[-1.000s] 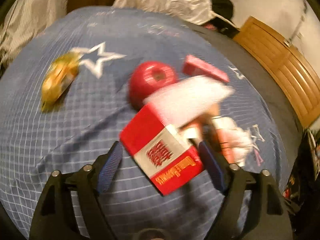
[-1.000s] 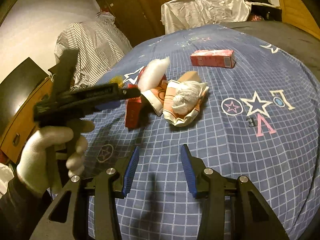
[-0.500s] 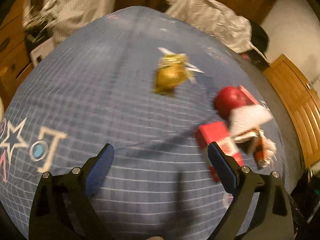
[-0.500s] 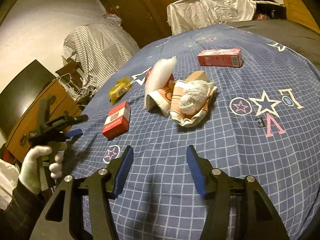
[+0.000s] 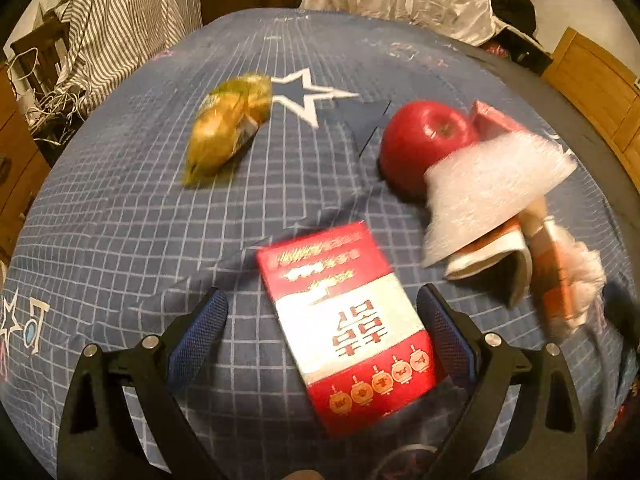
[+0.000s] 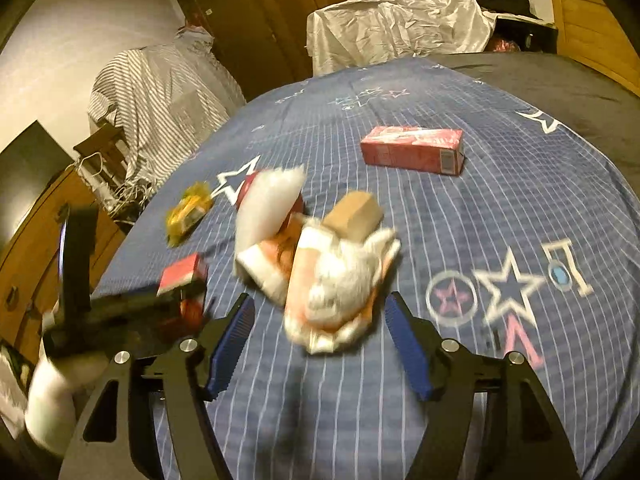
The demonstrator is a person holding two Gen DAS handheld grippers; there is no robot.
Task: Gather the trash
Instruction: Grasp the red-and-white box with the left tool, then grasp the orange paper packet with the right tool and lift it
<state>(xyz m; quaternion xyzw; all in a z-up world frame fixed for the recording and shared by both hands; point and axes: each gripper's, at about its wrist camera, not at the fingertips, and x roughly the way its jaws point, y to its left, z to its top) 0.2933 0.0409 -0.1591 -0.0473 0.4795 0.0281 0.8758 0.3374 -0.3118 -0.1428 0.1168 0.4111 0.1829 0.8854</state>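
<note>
Red-and-white box (image 5: 352, 328) flat between spread fingers (image 5: 198, 330), apple (image 5: 428, 140) beyond

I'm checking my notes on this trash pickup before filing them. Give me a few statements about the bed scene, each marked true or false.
1. The left gripper has the red and white box between its open fingers. True.
2. The apple is green. False: it is red.
3. The yellow wrapper lies apart from the crumpled paper pile. True.
4. The right gripper is clamped on the long pink carton. False: its jaws are open and the carton lies farther up the blue bedspread.
5. The person's hand is bare. False: it wears a white glove.
</note>
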